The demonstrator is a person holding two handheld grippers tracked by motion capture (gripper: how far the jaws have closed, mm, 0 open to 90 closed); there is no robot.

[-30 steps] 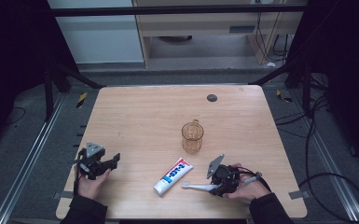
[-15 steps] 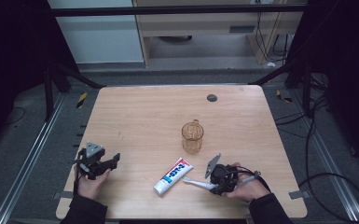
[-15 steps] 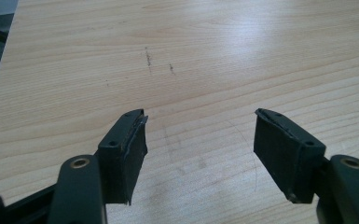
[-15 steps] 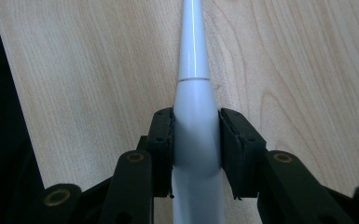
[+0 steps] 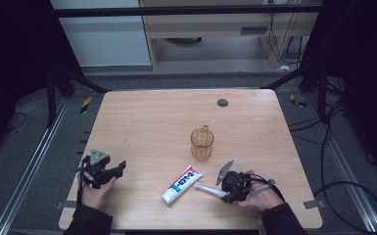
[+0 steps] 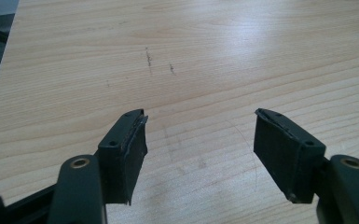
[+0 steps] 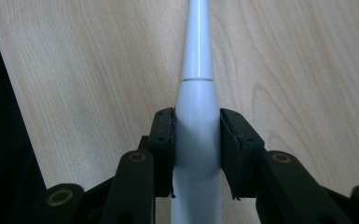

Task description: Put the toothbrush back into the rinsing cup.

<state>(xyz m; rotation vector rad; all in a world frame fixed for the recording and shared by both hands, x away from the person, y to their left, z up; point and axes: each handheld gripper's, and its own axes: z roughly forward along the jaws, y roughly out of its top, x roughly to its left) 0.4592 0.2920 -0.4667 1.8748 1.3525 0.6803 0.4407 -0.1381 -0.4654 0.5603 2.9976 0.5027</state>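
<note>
- White plastic sits between the black pads of the right gripper (image 7: 196,140): its jaws have just been closing and now press both sides of the toothbrush (image 7: 196,116) at its thick handle.
- Seen in the right gripper view, the toothbrush's long axis runs straight out from the jaws, narrowing to a slim neck; from above it lies flat on the table (image 5: 142,122) near the front edge, its far end pointing at the toothpaste tube (image 5: 181,184).
- That tube lies slantwise just beside the brush tip, cap end toward the front edge; its blue and red lettering is too small to read, probably a brand name.
- An amber cup (image 5: 202,144) stands upright behind both, toward the table's middle.
- Well apart at the front left corner, the left gripper (image 6: 200,140) rests with jaws spread over bare wood, so the right hand is far nearer.
</note>
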